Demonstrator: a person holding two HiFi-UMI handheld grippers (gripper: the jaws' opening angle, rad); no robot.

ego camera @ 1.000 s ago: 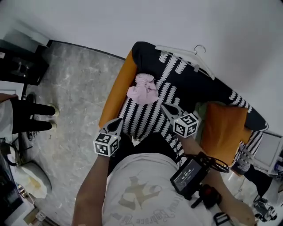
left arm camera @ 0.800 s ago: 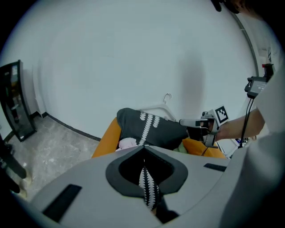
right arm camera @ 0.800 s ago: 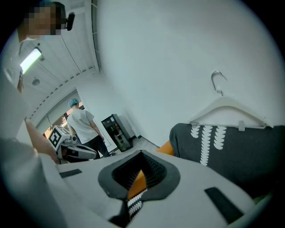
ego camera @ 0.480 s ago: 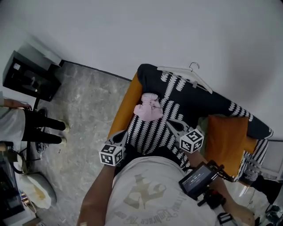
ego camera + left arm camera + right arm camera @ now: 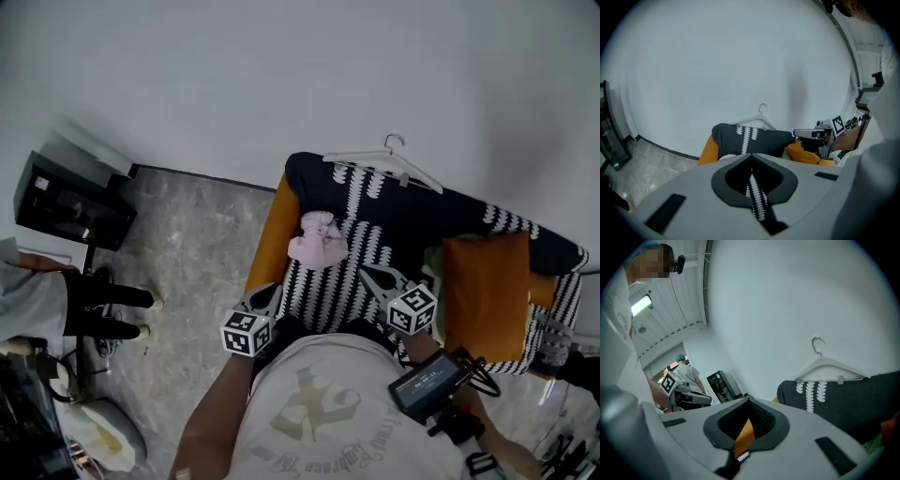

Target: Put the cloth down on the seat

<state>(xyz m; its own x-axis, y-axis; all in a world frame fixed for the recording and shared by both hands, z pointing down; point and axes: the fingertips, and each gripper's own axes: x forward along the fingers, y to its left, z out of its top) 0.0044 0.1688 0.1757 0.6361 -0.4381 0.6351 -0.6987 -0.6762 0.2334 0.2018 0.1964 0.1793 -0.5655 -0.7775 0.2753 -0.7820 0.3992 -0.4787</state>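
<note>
We've pulled back: pink cloth (image 5: 319, 240) now lies on the seat (image 5: 323, 286), farther ahead of left tongs (image 5: 270, 292) and right tongs (image 5: 370, 273), both pressed together, empty. We judge the placement done.

Pale pink cloth (image 5: 319, 242) mid-frame on an orange seat (image 5: 270, 239) under a black cover (image 5: 412, 217) with white leaf-like stripes, plain orange cushion (image 5: 486, 295) at right, white hanger (image 5: 382, 167) above, grey mottled floor (image 5: 187, 248) at left, black cabinet (image 5: 70, 208) far left, white wall (image 5: 281, 75) across the top.
</note>
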